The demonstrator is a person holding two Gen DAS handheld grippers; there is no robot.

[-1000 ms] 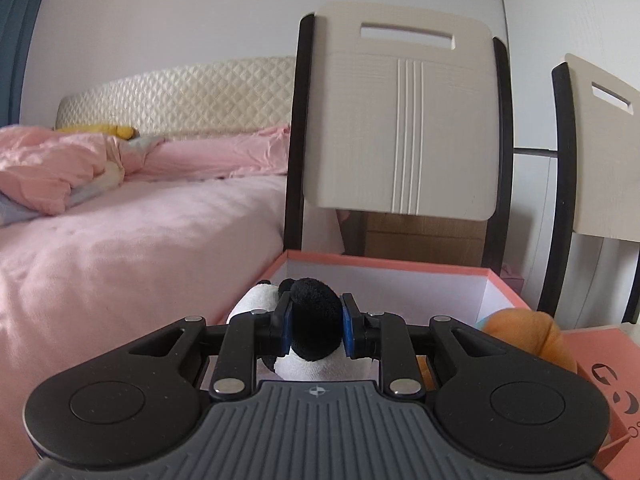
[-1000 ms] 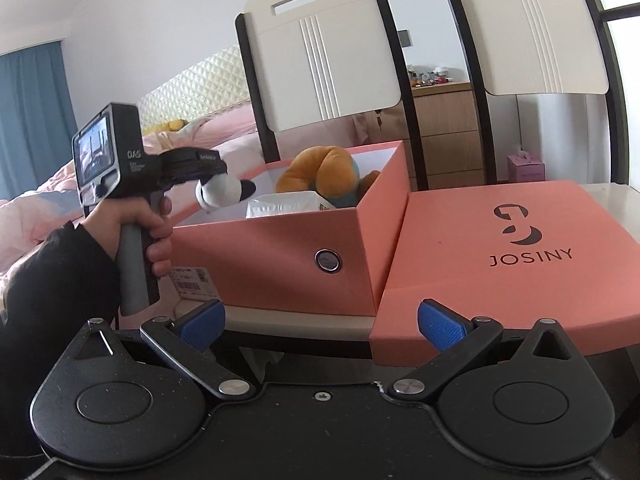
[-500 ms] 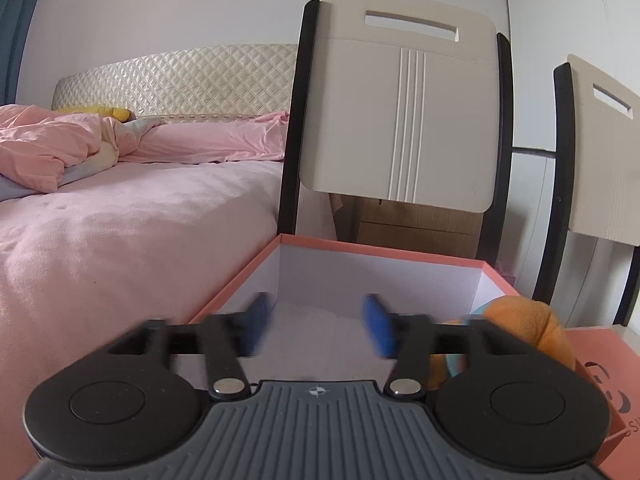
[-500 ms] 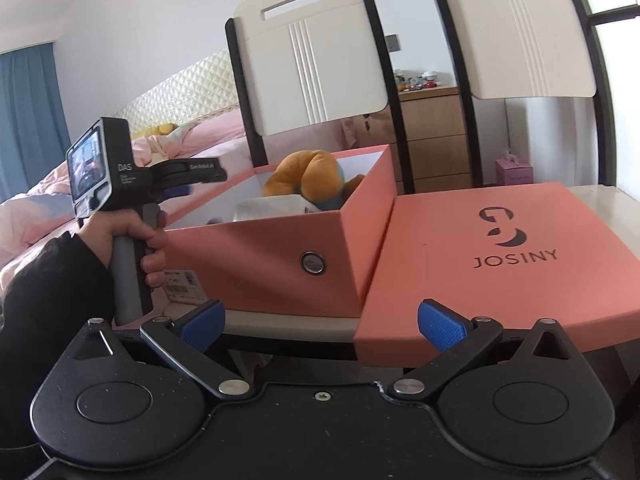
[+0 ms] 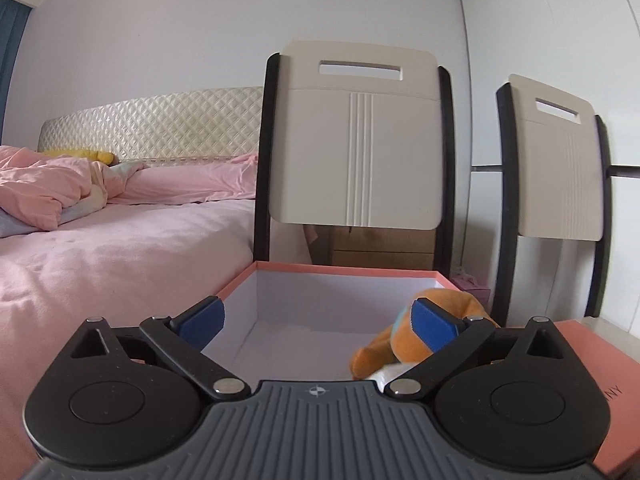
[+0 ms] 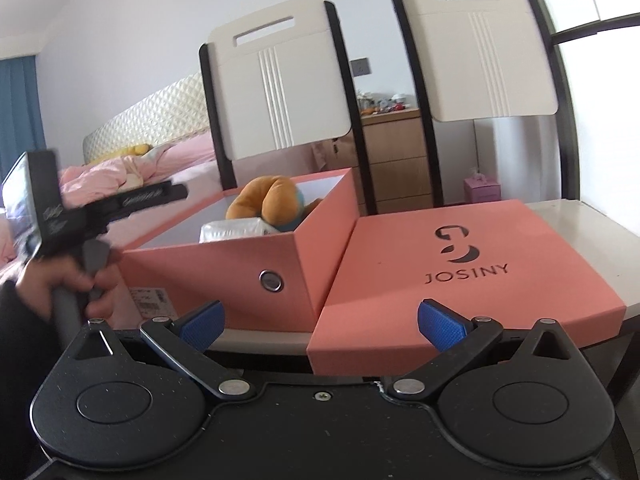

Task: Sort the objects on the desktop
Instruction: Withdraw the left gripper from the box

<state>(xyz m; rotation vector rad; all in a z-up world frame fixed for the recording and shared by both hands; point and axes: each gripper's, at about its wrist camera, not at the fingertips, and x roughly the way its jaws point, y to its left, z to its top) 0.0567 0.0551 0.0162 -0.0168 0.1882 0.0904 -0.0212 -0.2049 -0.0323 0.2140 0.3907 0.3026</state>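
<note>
An open pink box [image 6: 224,276] stands on the table; its white inside shows in the left wrist view [image 5: 320,308]. An orange plush toy [image 6: 264,196] lies in it, also in the left wrist view [image 5: 404,344], beside a white packet [image 6: 236,231]. My left gripper [image 5: 318,318] is open and empty over the box's near edge; from the right wrist view it [image 6: 176,192] is held left of the box. My right gripper [image 6: 320,322] is open and empty, in front of the table edge. The black-and-white plush is out of sight.
The pink box lid [image 6: 460,264] marked JOSINY lies right of the box. Two white chairs [image 6: 280,92] [image 6: 492,56] stand behind the table. A bed with pink covers [image 5: 120,248] is to the left. A wooden dresser [image 6: 392,156] stands behind.
My left gripper opened and let go of the black-and-white plush, which dropped out of view into the box. The left gripper then drew back toward the box's near edge. The right gripper stayed open.
</note>
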